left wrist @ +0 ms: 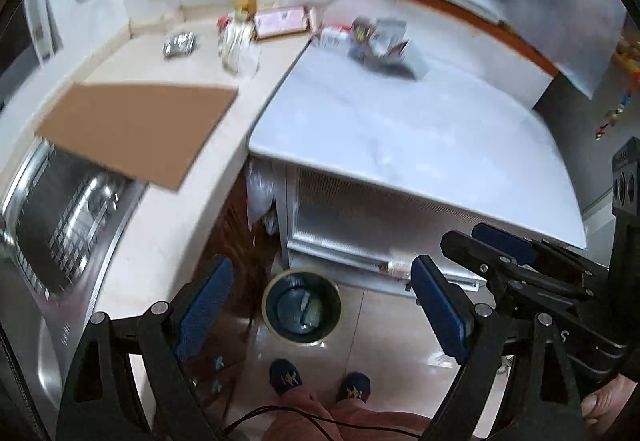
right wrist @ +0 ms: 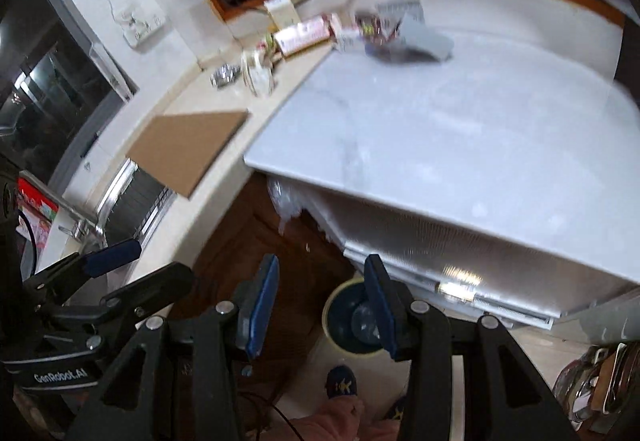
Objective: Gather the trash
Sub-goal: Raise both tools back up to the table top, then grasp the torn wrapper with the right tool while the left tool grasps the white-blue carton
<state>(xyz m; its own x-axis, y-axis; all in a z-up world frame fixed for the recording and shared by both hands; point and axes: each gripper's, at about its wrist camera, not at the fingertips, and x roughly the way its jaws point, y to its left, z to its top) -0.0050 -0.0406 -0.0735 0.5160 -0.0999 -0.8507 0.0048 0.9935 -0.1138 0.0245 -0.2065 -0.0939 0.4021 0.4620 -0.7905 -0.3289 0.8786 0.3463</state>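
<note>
Two claws, left claw (left wrist: 320, 317) and right claw (right wrist: 320, 305), hang open and empty above the floor bin (left wrist: 303, 306). The trash pile (left wrist: 380, 41) lies at the white table's (left wrist: 400, 129) far edge. Judged stage: between pickups; next, reach across and grasp one piece.

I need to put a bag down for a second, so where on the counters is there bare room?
The white marble top is bare from its near edge back to the wrapper pile. The beige counter has a strip between the cardboard sheet and marble. Its back corner is crowded.
</note>
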